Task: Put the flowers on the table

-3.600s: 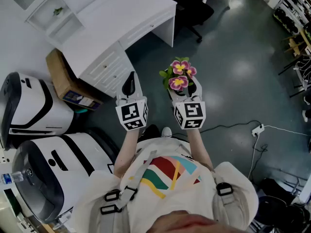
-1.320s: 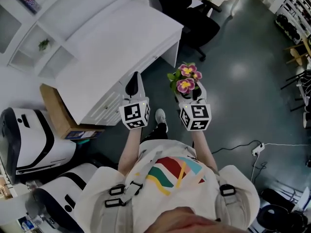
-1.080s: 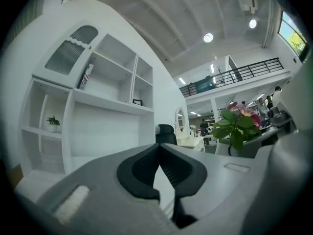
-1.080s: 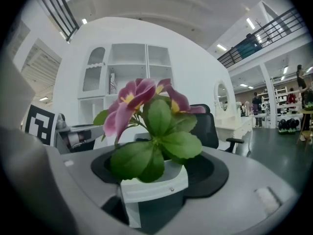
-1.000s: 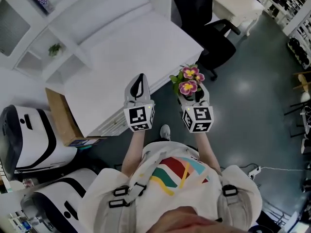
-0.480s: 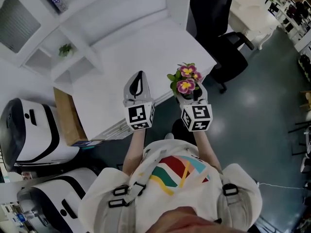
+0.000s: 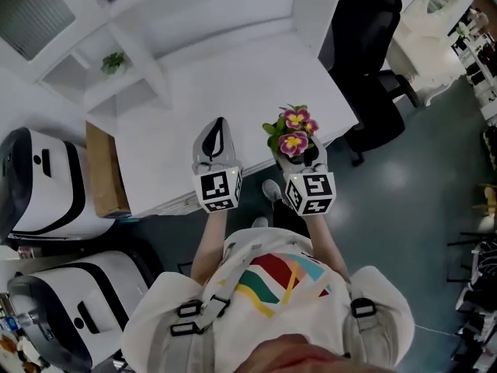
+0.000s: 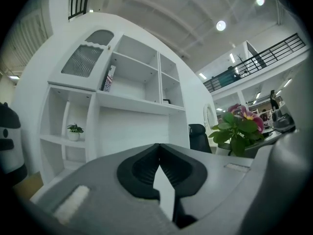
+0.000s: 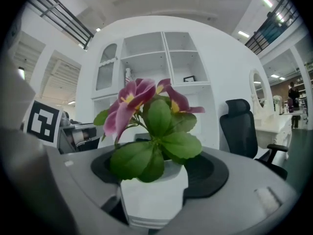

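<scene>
A small white pot of pink and yellow flowers (image 7: 290, 133) with green leaves stands upright between the jaws of my right gripper (image 7: 298, 155), which is shut on the pot (image 9: 152, 190). It hangs over the near edge of the white desk (image 7: 233, 92). My left gripper (image 7: 214, 134) is held beside it on the left, over the desk's front edge, shut with nothing in it. The left gripper view shows its jaws pressed together (image 8: 157, 164) and the flowers (image 8: 239, 126) off to the right.
The desk carries a white shelf unit (image 7: 116, 45) with a tiny potted plant (image 7: 113, 61). A black office chair (image 7: 373, 45) stands at the desk's right end. A cardboard box (image 7: 101, 169) and white and black machines (image 7: 46, 185) stand to the left.
The person has walked up to the desk: both grippers, earlier over the dark floor, now reach the desk's front edge. The pot stays held in the right gripper.
</scene>
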